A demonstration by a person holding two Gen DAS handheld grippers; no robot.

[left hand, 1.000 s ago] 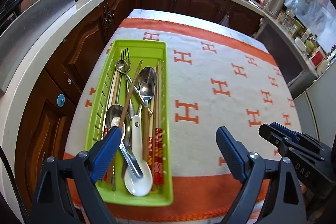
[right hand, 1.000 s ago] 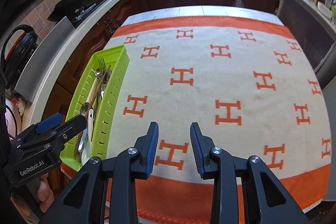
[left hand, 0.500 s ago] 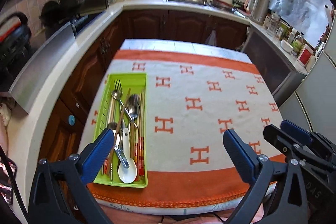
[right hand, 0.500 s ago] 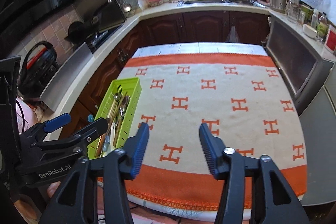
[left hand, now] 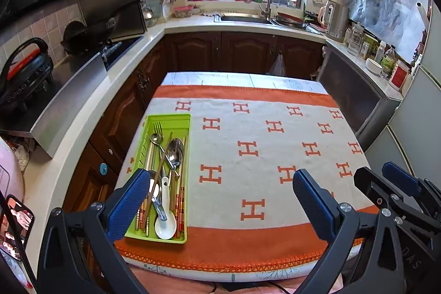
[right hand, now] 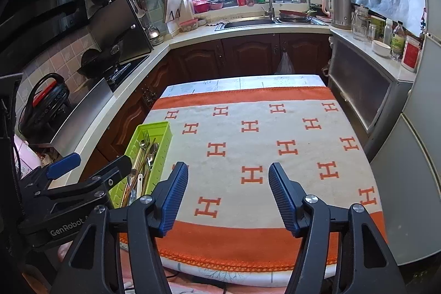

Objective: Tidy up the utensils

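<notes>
Two grippers, left gripper (left hand: pixel 220 200) agape, right gripper (right hand: pixel 228 194) opening, both empty; we see utensils (left hand: pixel 162 172) gathered in tray (left hand: pixel 168 119) at tablecloth's (left hand: pixel 275 156) left edge, seemingly sorted.

Two handheld grippers of black plastic: the left gripper (left hand: pixel 220 200) and right gripper (right hand: pixel 228 194) each have two angular arms with silver screws and ribbed blue pads (right hand: pixel 175 197); white lettering "GenRobot" marks the left one's side
</notes>
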